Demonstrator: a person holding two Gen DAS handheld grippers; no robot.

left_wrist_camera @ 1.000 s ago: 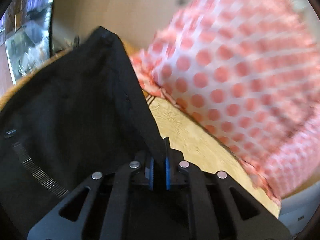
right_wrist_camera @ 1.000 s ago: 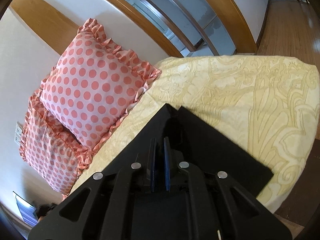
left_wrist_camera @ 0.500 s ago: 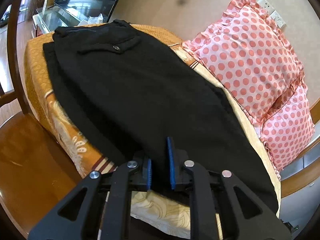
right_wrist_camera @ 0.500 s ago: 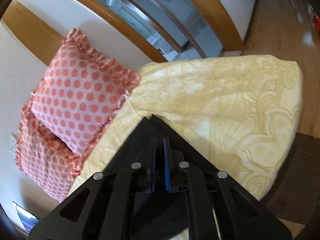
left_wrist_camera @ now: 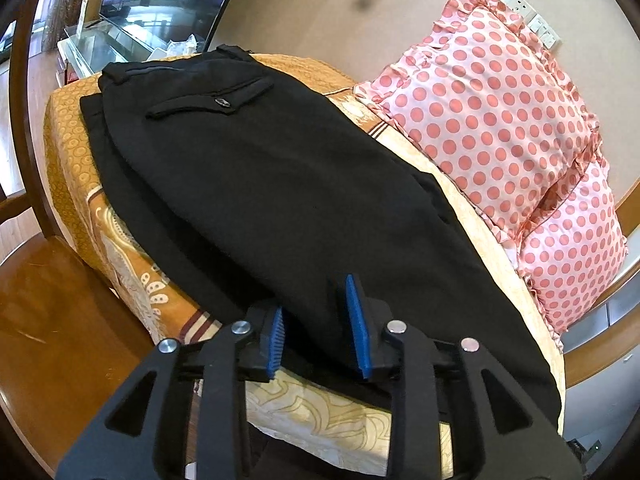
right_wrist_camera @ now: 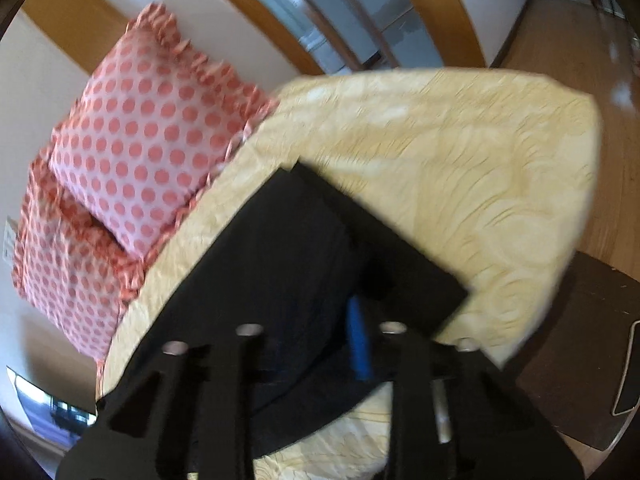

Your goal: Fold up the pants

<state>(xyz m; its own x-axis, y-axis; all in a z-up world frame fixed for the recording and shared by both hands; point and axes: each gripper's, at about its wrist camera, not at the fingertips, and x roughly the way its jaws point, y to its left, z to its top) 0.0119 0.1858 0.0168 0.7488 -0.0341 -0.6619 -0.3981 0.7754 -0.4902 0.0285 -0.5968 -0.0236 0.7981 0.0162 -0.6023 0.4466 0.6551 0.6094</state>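
The main risk, as I judge it, is slippage: the smooth black pants (left_wrist_camera: pixel 280 184) lie lengthwise, one leg over the other, on the yellow patterned cushion (left_wrist_camera: pixel 72 128) with their near edge at its rim, so any snag from the fingers could drag the stacked legs apart or off toward 6 o'clock. The left gripper (left_wrist_camera: pixel 316 340) stands wide and holds nothing. The right gripper (right_wrist_camera: pixel 320 344) looks parted too, though blur hides one pad; waistband and buttoned pocket sit at 11 o'clock in the left view, hems (right_wrist_camera: pixel 400 256) at 1 o'clock in the right.
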